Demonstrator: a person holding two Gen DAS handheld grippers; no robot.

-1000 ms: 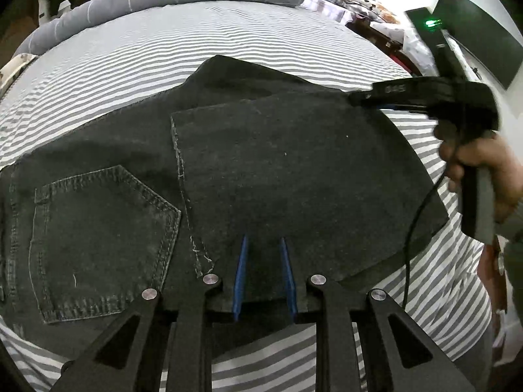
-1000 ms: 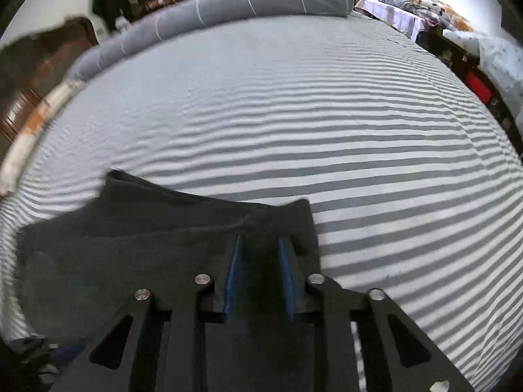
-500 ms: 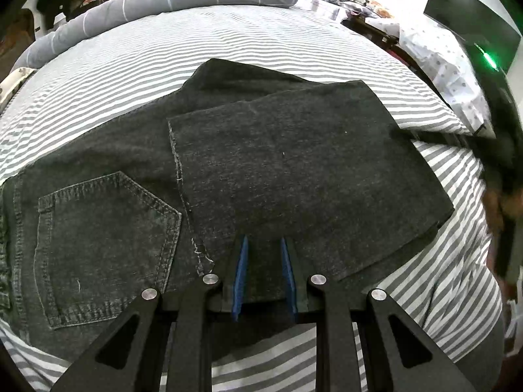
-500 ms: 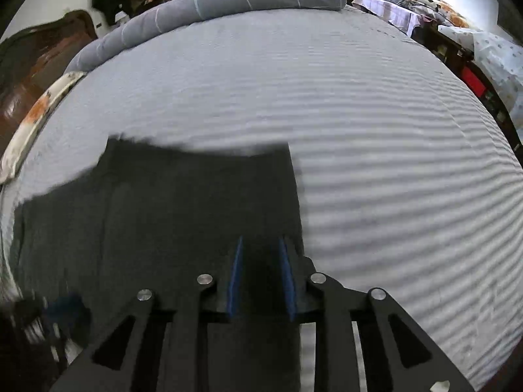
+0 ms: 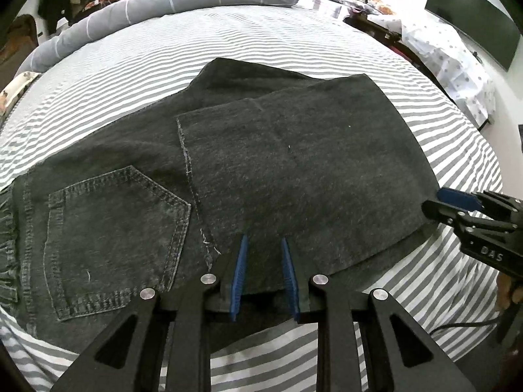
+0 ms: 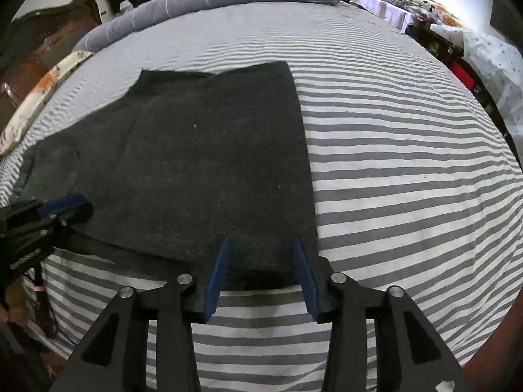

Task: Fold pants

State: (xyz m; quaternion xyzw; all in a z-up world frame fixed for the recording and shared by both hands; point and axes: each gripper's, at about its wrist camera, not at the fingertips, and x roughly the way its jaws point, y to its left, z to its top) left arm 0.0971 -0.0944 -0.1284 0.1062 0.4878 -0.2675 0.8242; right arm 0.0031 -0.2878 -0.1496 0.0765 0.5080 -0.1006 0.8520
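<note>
Dark pants (image 5: 294,176), leg half doubled over the seat, now lie flat on the striped bed (image 6: 408,150); right gripper (image 6: 261,268), carried across with the fold, is opening over its near corner; left gripper (image 5: 263,271) stays clamped on the near edge

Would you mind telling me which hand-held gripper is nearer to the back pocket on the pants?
Left. The left hand-held gripper sits just beside the back pocket; the right hand-held gripper is at the far folded edge.
</note>
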